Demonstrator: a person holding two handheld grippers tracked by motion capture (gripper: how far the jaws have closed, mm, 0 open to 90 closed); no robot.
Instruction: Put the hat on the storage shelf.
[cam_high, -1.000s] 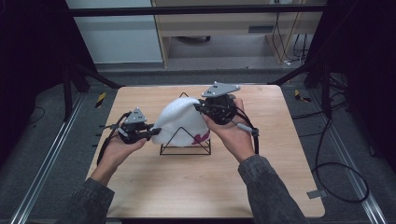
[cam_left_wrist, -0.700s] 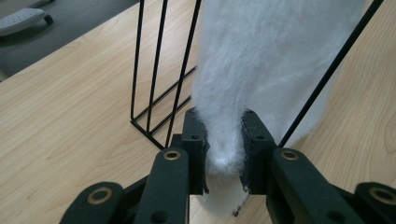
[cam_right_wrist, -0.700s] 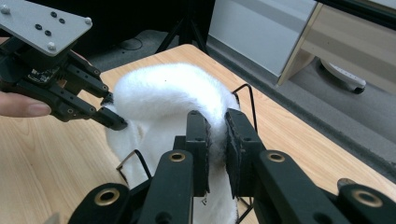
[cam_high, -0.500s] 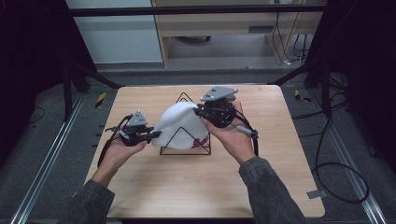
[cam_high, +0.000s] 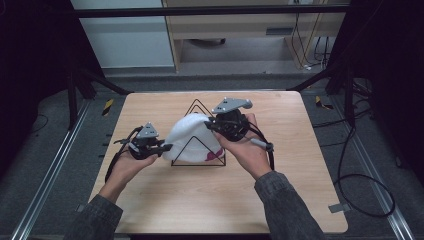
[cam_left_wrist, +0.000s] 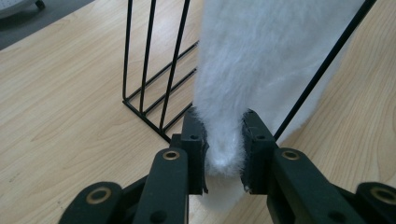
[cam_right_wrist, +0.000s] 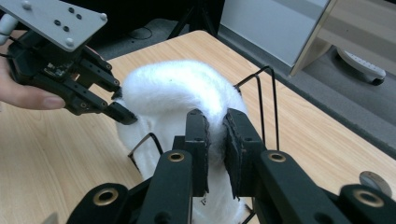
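A white fluffy hat (cam_high: 192, 137) hangs over a black wire triangular rack (cam_high: 198, 107) in the middle of the table. My left gripper (cam_high: 167, 146) pinches the hat's left edge, and its pads squeeze the white fleece (cam_left_wrist: 224, 140). At the rack's right side my right gripper (cam_high: 209, 124) is shut on the hat's upper right edge (cam_right_wrist: 215, 135). In the right gripper view the hat (cam_right_wrist: 173, 93) arches between both grippers, with the left gripper (cam_right_wrist: 122, 113) holding its far side. A pink mark (cam_high: 214, 156) shows low on the hat.
The wooden table (cam_high: 280, 200) has bare room in front and to the right. Black frame bars (cam_high: 100, 82) and grey floor surround it. Cables (cam_high: 360, 180) lie on the floor at the right. The rack's wire bars (cam_left_wrist: 149, 70) stand close to my left gripper.
Both grippers and the hat have moved slightly toward the near side of the rack, so more of the rack's top point shows behind the hat. Both grips stay the same.
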